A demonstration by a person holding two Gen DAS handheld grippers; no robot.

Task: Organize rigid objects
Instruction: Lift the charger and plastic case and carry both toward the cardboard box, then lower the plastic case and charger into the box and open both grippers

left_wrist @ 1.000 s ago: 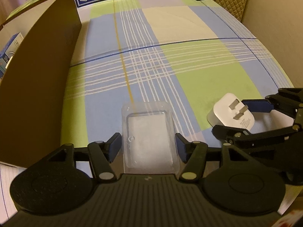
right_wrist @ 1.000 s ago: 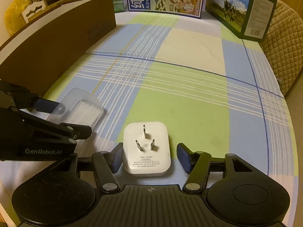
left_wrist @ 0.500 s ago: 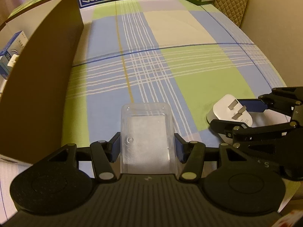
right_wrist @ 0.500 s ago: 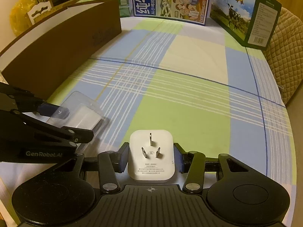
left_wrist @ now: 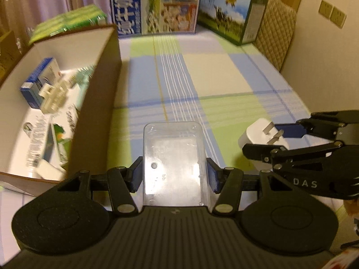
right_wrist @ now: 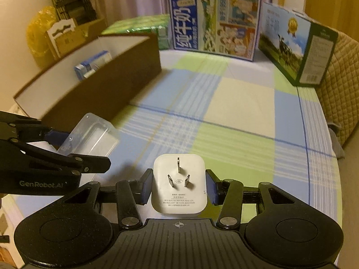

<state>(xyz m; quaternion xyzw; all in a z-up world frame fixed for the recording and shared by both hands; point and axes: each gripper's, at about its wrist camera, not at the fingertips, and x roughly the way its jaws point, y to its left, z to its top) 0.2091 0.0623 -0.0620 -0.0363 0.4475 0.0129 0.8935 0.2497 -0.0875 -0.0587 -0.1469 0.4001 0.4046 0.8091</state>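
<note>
My left gripper [left_wrist: 175, 174] is shut on a clear plastic case [left_wrist: 174, 157] and holds it above the checked cloth; the case also shows in the right wrist view [right_wrist: 89, 136]. My right gripper [right_wrist: 178, 188] is shut on a white three-pin plug adapter [right_wrist: 178, 185], prongs up, lifted off the cloth; it also shows in the left wrist view [left_wrist: 260, 134]. A brown cardboard box [left_wrist: 98, 103] with a white inside stands to the left and holds a blue carton [left_wrist: 38, 83], white pieces and printed packs.
Milk cartons [right_wrist: 213, 24] and a green-sided box [right_wrist: 298, 51] stand along the table's far edge. A quilted chair back [left_wrist: 276, 33] is at the far right. The checked tablecloth [right_wrist: 235, 116] covers the table between the box and the right edge.
Both grippers closed on their objects and lifted them off the cloth. The views rose and tilted up, so the inside of the cardboard box now shows.
</note>
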